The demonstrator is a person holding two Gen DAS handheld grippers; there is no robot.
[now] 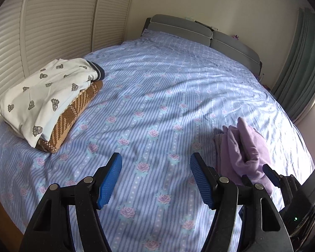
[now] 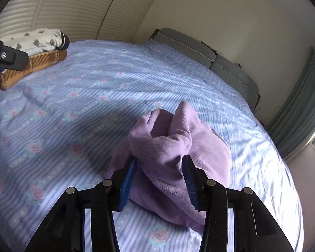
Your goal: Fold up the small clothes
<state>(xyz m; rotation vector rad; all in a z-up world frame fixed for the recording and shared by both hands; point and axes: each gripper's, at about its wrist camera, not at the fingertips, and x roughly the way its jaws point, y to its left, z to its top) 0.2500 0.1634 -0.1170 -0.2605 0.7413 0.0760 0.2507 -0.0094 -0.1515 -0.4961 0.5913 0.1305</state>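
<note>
Lying bunched on the bed [image 2: 52,109] toward its near right, the purple garment [image 2: 174,138] sits between the right claw [image 2: 159,178]'s half-spread pads, grip uncertain, while the left claw [image 1: 155,180] hangs open and empty, farther left.

My left wrist camera sits just behind the left gripper [image 1: 156,173], looking forward and down along its fingers over the bed [image 1: 157,96] toward the headboard [image 1: 199,32]. My right wrist camera rides the same way behind the right gripper [image 2: 159,177], much nearer the lilac garment [image 2: 174,145] between its fingers. Both views share the bed, the headboard and the folded stack [image 1: 48,103] ahead-left of the tongs. Each camera catches the other gripper at its frame edge, though only partly, I think.
</note>
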